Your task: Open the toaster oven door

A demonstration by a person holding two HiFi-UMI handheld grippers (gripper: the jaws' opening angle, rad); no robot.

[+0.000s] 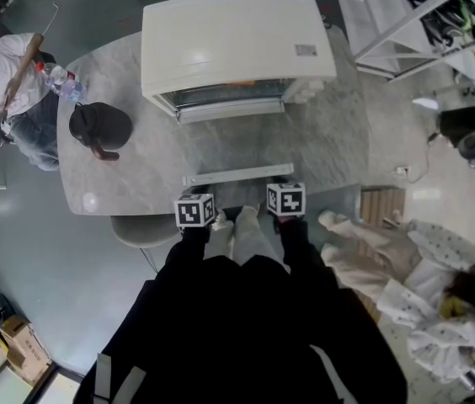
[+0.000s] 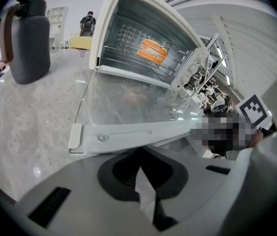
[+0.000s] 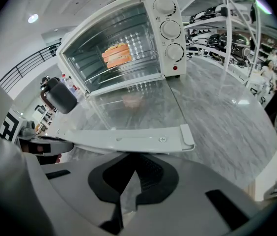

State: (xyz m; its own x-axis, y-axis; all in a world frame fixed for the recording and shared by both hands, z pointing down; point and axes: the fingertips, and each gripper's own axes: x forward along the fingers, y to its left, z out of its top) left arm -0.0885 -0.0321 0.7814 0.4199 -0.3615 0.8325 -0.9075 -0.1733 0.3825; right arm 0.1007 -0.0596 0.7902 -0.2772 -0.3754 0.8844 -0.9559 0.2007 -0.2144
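A white toaster oven (image 1: 237,45) stands at the back of the marble table (image 1: 338,141). Its glass door (image 1: 229,141) lies folded down flat, with the white handle bar (image 1: 237,175) at the near edge. Orange food (image 2: 153,50) (image 3: 116,54) rests on the rack inside. My left gripper (image 1: 197,199) (image 2: 138,168) sits just behind the handle's (image 2: 128,134) left part, jaws shut with nothing in them. My right gripper (image 1: 284,188) (image 3: 131,178) sits just behind the handle's (image 3: 128,139) right part, also shut and empty.
A dark jug (image 1: 100,126) (image 2: 28,38) (image 3: 60,96) stands on the table left of the oven. A person (image 1: 10,82) sits at the far left with a bottle (image 1: 61,78) close by. Metal racks (image 1: 423,15) stand at the back right. Another person (image 1: 423,268) is on the floor at the right.
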